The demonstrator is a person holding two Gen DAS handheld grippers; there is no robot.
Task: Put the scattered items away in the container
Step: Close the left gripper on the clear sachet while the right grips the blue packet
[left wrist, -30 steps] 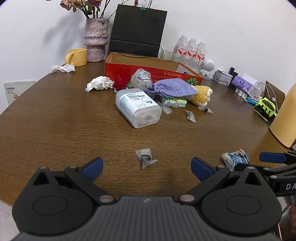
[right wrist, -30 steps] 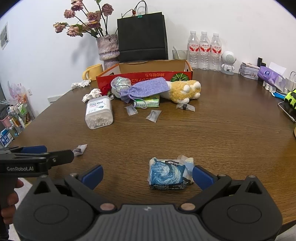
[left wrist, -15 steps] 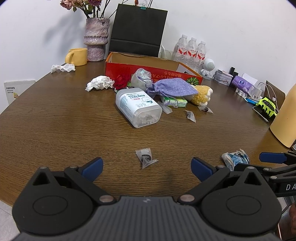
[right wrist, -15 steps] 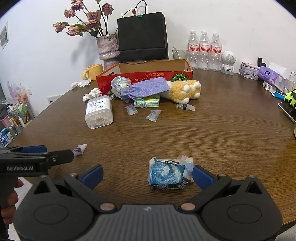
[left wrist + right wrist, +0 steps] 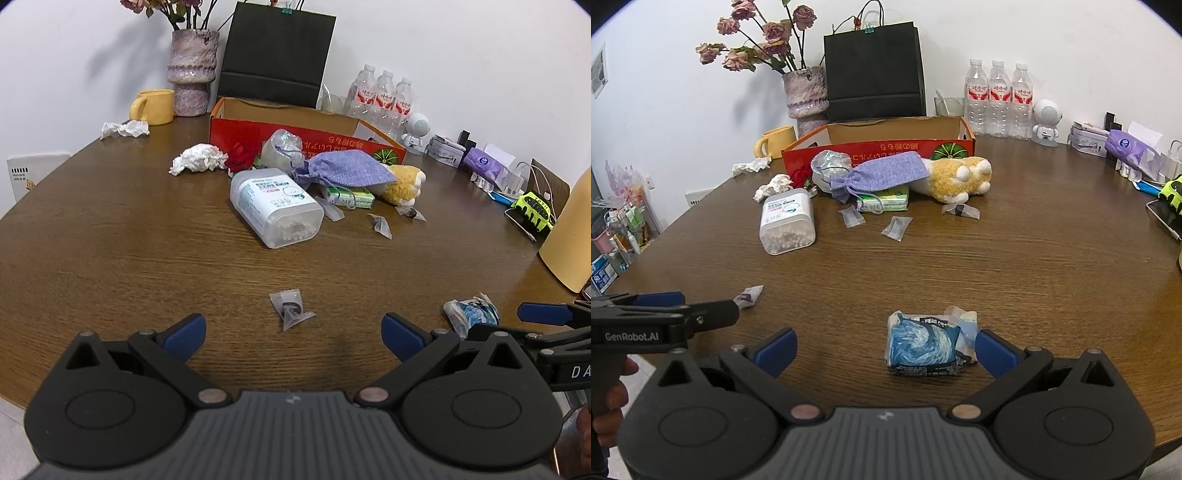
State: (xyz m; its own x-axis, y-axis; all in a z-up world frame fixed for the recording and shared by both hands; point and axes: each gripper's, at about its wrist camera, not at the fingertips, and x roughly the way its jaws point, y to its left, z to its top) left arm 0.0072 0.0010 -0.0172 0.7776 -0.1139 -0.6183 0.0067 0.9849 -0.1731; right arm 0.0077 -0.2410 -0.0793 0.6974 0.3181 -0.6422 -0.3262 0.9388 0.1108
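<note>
Both tongs gape wide and empty: sachet (image 5: 291,309) centred ahead of left tongs (image 5: 291,332), blue packet (image 5: 923,345) lower-centre between right tongs (image 5: 885,349).

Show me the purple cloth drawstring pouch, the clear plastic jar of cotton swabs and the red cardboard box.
purple cloth drawstring pouch (image 5: 886,171), right wrist view, middle
clear plastic jar of cotton swabs (image 5: 275,206), left wrist view, label
red cardboard box (image 5: 886,147), right wrist view, front wall

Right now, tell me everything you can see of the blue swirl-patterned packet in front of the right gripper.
The blue swirl-patterned packet is a small, squarish soft pack with a crinkled wrapper, printed with blue, white and yellow swirls and edged by a dark band of fine text. Loose, torn-looking wrapping sticks out on its right side. It lies flat on the wooden table, apart from the other clutter, between the open fingers of the right gripper; whether the right fingertip touches it is unclear.
</note>
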